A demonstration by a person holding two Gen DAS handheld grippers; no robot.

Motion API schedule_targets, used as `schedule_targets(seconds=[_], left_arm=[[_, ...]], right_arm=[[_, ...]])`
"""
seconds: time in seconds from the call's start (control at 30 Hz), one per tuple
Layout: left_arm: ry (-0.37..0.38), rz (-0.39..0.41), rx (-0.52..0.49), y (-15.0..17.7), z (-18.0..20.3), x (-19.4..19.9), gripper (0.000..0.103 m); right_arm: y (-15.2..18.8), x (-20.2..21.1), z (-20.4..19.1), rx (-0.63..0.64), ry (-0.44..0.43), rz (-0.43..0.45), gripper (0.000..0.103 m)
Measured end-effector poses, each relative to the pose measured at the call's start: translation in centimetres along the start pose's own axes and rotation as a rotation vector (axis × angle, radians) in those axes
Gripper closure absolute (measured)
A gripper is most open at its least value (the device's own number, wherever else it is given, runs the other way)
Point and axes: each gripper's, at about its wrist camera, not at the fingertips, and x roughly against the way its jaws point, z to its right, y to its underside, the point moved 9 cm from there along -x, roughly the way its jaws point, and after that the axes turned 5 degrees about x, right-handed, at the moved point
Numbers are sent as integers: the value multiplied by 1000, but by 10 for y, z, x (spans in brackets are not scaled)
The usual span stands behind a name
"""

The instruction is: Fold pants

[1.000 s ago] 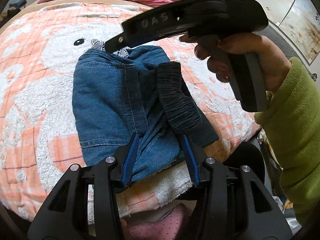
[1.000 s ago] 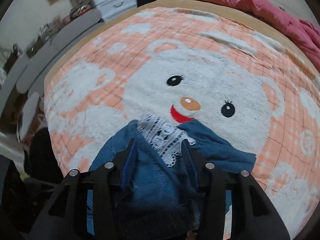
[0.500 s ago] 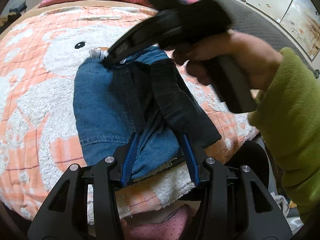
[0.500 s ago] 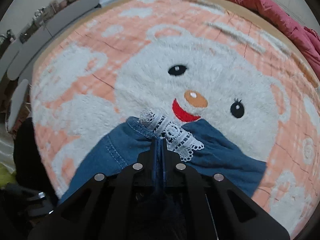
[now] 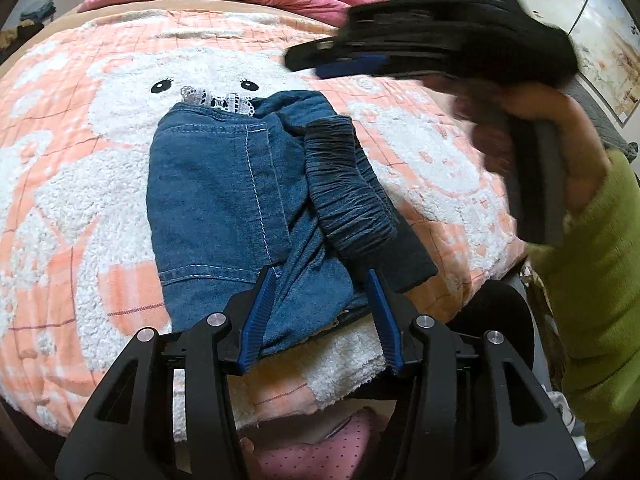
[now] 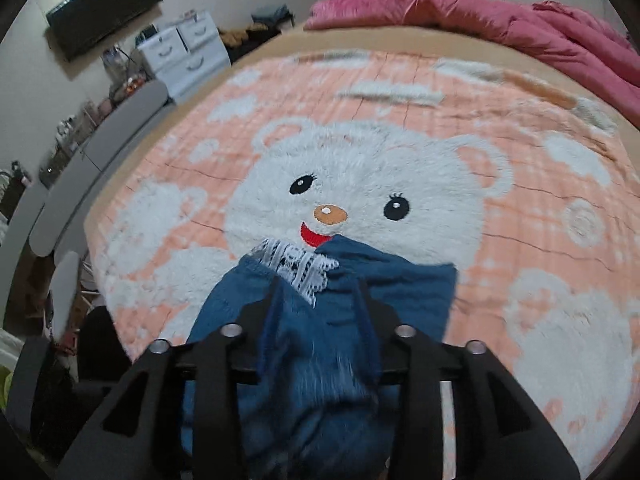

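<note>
Right claw (image 6: 320, 312) opening above pants (image 6: 320, 320)

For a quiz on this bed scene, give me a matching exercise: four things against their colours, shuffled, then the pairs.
Things:
1. pants
2. lace trim
3. quilt at the bed's far end
4. sleeve

Colours:
A. green
B. white
C. blue denim
D. pink

Pairs: 1-C, 2-B, 3-D, 4-A
</note>
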Motion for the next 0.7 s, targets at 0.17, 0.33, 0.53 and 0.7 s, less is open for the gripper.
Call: schedule_targets(seconds=[0.17,0.33,0.53,0.7], left_arm=[[-5,4,0,0,0,0,61],[-13,5,-4,1,2,-2,61],[-8,6,-8,1,4,-3,61],[-13,8,-10,3,5,0,61]], right_arm=[[22,17,-23,27,-79,-4,65],[42,5,-24,80,1,-62,67],[69,-12,4,23,41,-120,69],[74,-14,5,33,65,-103,69]])
